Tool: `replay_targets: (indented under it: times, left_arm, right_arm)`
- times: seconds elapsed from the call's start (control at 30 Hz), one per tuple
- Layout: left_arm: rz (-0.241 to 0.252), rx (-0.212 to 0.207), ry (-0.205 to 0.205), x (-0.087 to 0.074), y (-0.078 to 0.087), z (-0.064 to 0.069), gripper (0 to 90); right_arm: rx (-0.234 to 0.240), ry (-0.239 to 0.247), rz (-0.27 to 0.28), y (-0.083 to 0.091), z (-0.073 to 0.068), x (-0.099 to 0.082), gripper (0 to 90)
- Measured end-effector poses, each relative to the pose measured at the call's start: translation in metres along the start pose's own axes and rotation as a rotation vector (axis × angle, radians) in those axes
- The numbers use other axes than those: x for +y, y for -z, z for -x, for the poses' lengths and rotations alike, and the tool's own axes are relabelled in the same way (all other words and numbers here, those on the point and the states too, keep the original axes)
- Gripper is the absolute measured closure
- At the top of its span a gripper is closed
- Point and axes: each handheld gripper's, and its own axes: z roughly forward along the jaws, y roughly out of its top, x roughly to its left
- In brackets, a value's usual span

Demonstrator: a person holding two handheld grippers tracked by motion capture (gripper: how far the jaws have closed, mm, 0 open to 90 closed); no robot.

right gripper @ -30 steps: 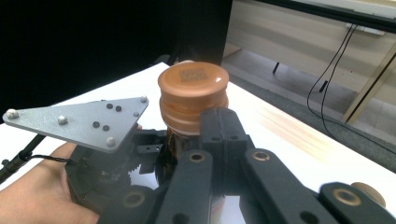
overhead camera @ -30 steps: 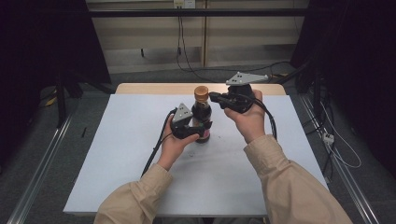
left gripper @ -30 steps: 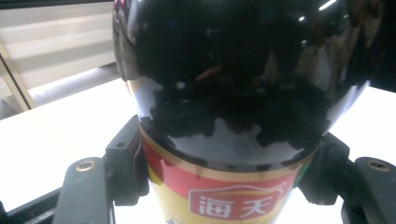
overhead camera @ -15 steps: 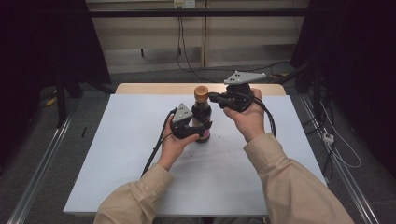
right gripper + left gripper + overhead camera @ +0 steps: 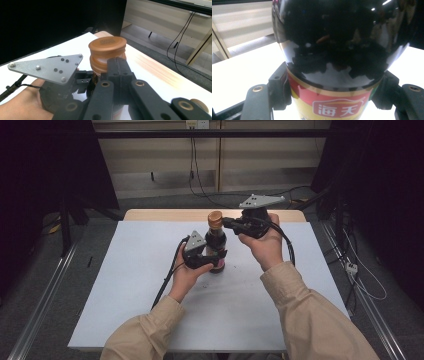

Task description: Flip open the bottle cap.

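Soy sauce bottle (image 5: 216, 245) stands upright on the white table (image 5: 125, 285), near the centre of its far half. Left gripper (image 5: 207, 260) clamps the bottle's lower body; in the left gripper view both jaws press against the red-and-gold label (image 5: 337, 105) below the dark glass. Right gripper (image 5: 231, 223) sits level beside the bottle neck, jaws pressed together with nothing between them, their tips touching or just beside the neck under the brown cap (image 5: 107, 45).
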Motion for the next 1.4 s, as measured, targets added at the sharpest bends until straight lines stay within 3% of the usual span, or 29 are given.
replay_targets:
  times: [1.4]
  left_arm:
    - [-0.001,-0.014,-0.007,-0.0001,-0.0004,-0.0013,30.6]
  right_arm:
    - [-0.004,0.000,0.029,-0.0009,-0.0026,0.0097,90.0]
